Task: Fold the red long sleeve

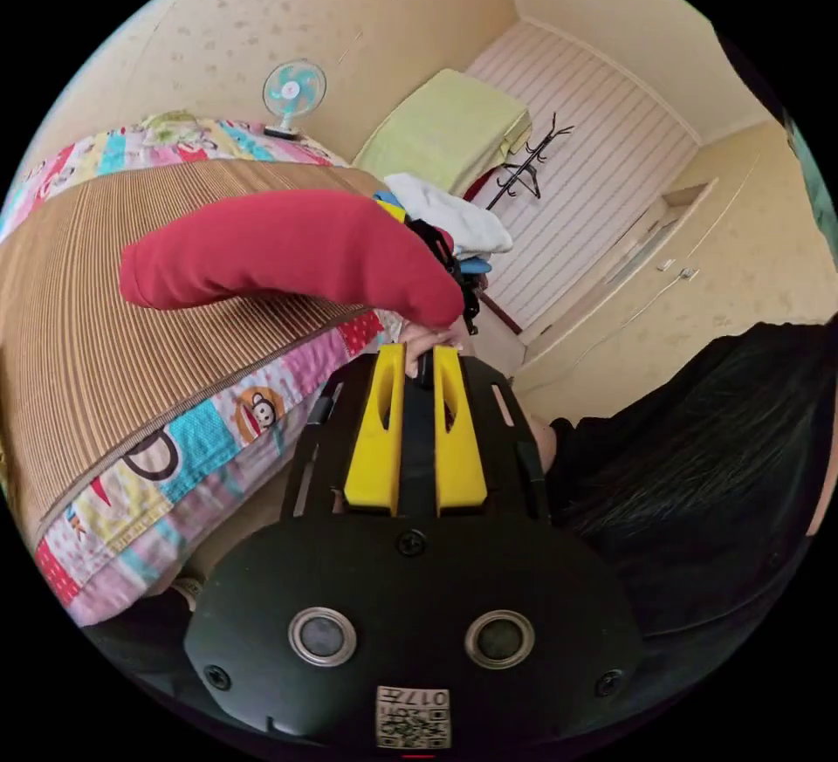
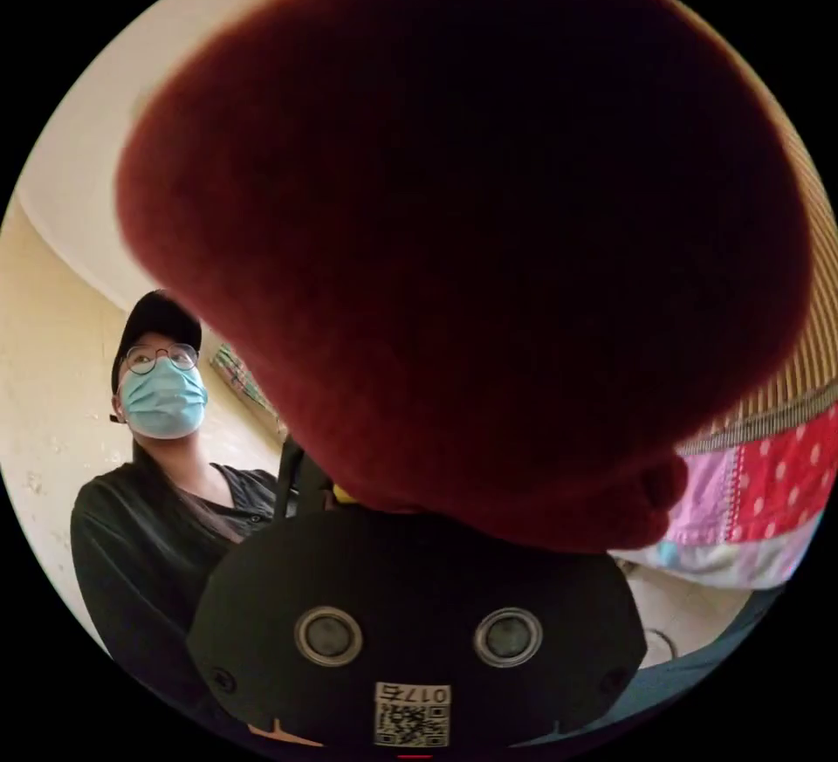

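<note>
The red long sleeve [image 1: 288, 251] hangs bunched in the air over the bed's striped brown mat [image 1: 131, 360]. One end is caught at my right gripper [image 1: 449, 260], whose black body shows just behind the cloth. In the right gripper view the red long sleeve [image 2: 471, 229] drapes over the jaws and hides them, apart from a sliver of yellow. My left gripper [image 1: 421, 352] sits below the held end, its yellow jaws close together with nothing between them. A hand's fingers [image 1: 432, 334] show at its tips.
A patchwork sheet [image 1: 175, 465] edges the mat. A small fan [image 1: 294, 94] stands at the bed's far side, beside a green blanket [image 1: 445, 129], a white clothes pile [image 1: 454, 216] and a coat rack [image 1: 524, 164]. The person [image 2: 166, 413] stands close behind the grippers.
</note>
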The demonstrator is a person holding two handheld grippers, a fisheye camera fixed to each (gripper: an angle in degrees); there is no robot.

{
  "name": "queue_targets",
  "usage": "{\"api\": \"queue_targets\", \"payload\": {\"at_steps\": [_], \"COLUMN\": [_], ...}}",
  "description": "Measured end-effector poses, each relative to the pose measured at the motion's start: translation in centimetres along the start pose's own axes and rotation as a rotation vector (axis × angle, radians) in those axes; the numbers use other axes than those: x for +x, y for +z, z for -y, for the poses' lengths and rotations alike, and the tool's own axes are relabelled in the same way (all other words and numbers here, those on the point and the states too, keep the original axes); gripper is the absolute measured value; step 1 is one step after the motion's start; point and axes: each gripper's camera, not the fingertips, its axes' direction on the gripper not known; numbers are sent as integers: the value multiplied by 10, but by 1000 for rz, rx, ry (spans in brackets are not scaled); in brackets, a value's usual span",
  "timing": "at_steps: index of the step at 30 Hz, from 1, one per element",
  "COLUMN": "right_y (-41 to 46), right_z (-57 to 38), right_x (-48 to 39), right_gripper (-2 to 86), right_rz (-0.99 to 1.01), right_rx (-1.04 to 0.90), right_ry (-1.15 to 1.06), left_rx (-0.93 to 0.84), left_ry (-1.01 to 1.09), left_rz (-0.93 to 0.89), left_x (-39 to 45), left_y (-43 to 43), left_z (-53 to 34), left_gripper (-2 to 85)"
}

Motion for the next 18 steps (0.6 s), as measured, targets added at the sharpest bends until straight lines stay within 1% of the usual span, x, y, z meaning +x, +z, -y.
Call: {"api": "queue_targets", "payload": {"at_steps": [2, 3, 4, 5, 7, 9, 11, 12, 14, 15, 17, 18], "right_y": [-19, -25, -36, -47, -68, -98, -144, -156, -209, -223, -268, -276], "right_z": [63, 80, 111, 137, 172, 199, 210, 210, 195, 187, 144, 131], "right_x": [-45, -59, -88, -118, -150, -163, -163, -159, -136, -129, -111, -113], "right_gripper": [174, 171, 165, 159, 150, 141, 127, 124, 108, 104, 87, 85], "right_rz": [3, -7, -44, -100, -192, -282, -461, -507, -726, -778, -1031, -1054], "right_rx": [29, 38, 49, 43, 27, 76, 176, 190, 258, 283, 359, 379], "right_ry": [-169, -207, -290, -389, -468, -414, -323, -297, -124, -65, 107, 105], "left_rx": [70, 74, 72, 54, 14, -17, -36, -40, -51, -51, -37, -32], "left_ry": [95, 98, 81, 51, 3, -75, -186, -212, -280, -289, -319, -328], "left_rz": [123, 145, 168, 149, 70, 6, -20, -20, -22, -22, -7, -1], "left_x": [14, 14, 11, 3, -11, -29, -52, -58, -77, -81, -96, -100], "left_y": [-14, -14, -12, -8, 2, 12, 23, 26, 30, 30, 27, 25], "left_z": [-3, -4, -5, -6, -7, -11, -20, -22, -24, -24, -23, -23], "left_gripper": [66, 67, 69, 71, 78, 86, 105, 110, 118, 119, 121, 121]}}
